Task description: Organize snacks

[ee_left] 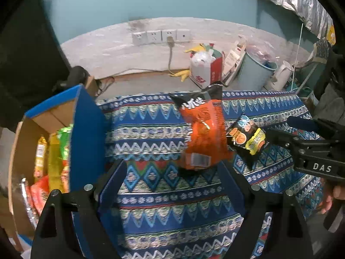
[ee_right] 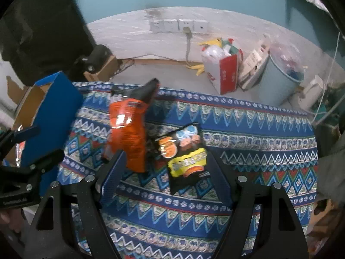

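Orange snack bag: a crinkled orange packet with a black top (ee_left: pixel 202 133), standing tilted on the patterned cloth, ahead of my left gripper and a little to its right.
Black snack bag: a black and yellow packet with pictured biscuits (ee_right: pixel 184 151), lying flat just right of the orange one, between my right gripper's fingers.
Left gripper (ee_left: pixel 172 168): open wide, fingers spread, nothing between them.
Right gripper (ee_right: pixel 165 157): open wide, straddling the black packet, not closed on it.
Box: a blue cardboard box (ee_left: pixel 85 133) at the left edge, with upright snack packets (ee_left: pixel 54 157) inside.
Tablecloth: a blue zigzag-patterned woven cloth (ee_left: pixel 151 125) under everything.
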### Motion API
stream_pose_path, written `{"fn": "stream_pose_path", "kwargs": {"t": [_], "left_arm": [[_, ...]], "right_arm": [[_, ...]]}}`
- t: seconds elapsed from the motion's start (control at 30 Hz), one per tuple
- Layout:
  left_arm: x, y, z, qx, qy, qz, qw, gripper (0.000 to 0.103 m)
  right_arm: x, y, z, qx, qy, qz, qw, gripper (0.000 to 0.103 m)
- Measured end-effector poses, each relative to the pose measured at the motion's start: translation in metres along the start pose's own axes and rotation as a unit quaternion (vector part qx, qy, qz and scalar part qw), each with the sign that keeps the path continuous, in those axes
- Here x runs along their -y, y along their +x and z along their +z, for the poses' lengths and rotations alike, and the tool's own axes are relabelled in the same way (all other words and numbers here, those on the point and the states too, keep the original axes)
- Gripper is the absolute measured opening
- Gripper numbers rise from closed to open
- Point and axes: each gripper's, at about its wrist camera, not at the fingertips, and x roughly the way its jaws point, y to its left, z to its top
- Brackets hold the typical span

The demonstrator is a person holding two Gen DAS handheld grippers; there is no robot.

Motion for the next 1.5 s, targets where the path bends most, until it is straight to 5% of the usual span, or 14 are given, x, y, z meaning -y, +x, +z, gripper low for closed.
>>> {"fn": "stream_pose_path", "kwargs": {"t": [0.4, 0.9, 1.07, 1.5], "left_arm": [[0.027, 0.054, 0.027, -0.027, -0.032, -0.056, 0.9976, 0.087], [0.043, 0.115, 0.037, -0.079, -0.005, -0.025, 0.9966, 0.087], [0.033, 0.115, 0.028, -0.076, 0.016, -0.055, 0.9955, 0.059], [0.007, 0.094, 0.011, -0.057, 0.029, -0.034, 0.9974, 0.051]], "right_arm": [[0.045, 0.027, -0.007, -0.018, 0.043, -0.004, 0.999, 0.075], [0.066, 0.043, -0.009, -0.027, 0.052, 0.016, 0.998, 0.075], [0.057, 0.055, -0.008, -0.035, 0.037, 0.030, 0.998, 0.075], [0.018, 0.109, -0.018, -0.085, -0.053, 0.001, 0.995, 0.075]]}}
